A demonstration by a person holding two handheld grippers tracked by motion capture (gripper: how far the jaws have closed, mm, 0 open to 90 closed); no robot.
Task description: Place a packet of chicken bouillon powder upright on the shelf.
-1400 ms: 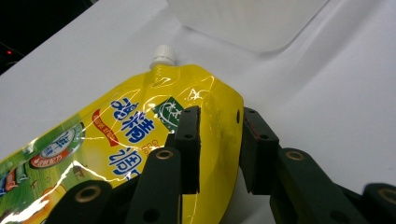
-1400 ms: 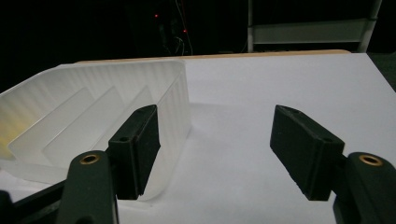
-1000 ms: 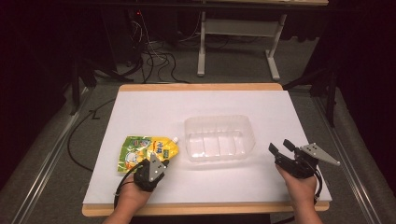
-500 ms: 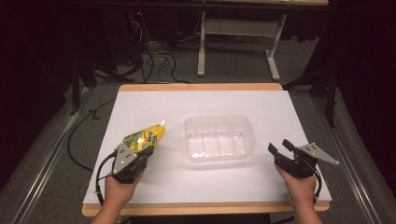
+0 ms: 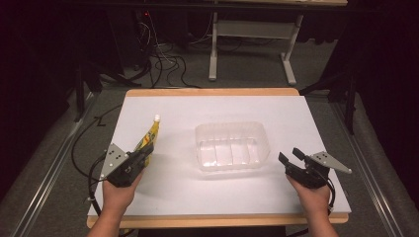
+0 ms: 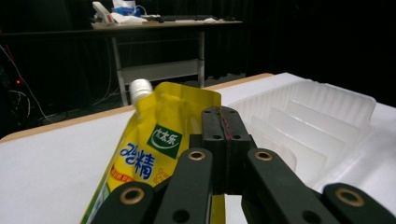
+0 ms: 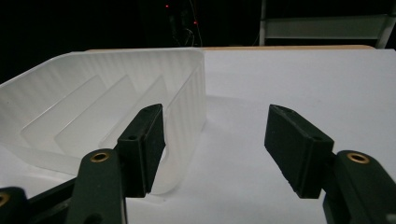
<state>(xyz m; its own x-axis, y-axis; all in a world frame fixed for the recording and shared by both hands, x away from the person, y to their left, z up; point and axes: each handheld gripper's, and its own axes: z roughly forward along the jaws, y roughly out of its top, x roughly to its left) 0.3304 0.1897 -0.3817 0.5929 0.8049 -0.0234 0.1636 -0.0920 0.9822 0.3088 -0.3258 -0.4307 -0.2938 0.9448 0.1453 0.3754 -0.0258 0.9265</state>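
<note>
Worktop (image 5: pixel 212 192): white sheet over a wood-edged top, dark room behind. Left gripper (image 5: pixel 143 154) at the left side of the worktop, held in the person's left hand (image 5: pixel 116 195); jaws pressed together on a yellow spouted drink pouch (image 5: pixel 148 138), pinching its lower end. Pouch stands edge-on and angles up and away from the gripper, white cap (image 5: pixel 156 118) at the far tip. In the left gripper view the pouch (image 6: pixel 154 149) shows its printed face with a green logo and blue characters, white cap (image 6: pixel 140 88) at top left, the closed jaws clamped along its right edge. Clear plastic tray (image 5: pixel 232 146) sits at the centre of the worktop, ribbed floor, nothing inside; it lies to the right of the pouch, apart from it. Right gripper (image 5: pixel 291 158) near the right front of the worktop, held in the right hand (image 5: pixel 311 197), grey three-cornered plate on top; jaws spread wide, nothing between them. In the right gripper view the tray (image 7: pixel 93 116) lies to the left; its corner wall shows just behind the left jaw, contact not determinable. A desk (image 5: pixel 257 29) frame and cables (image 5: pixel 163 64) sit on the floor beyond the worktop.
</note>
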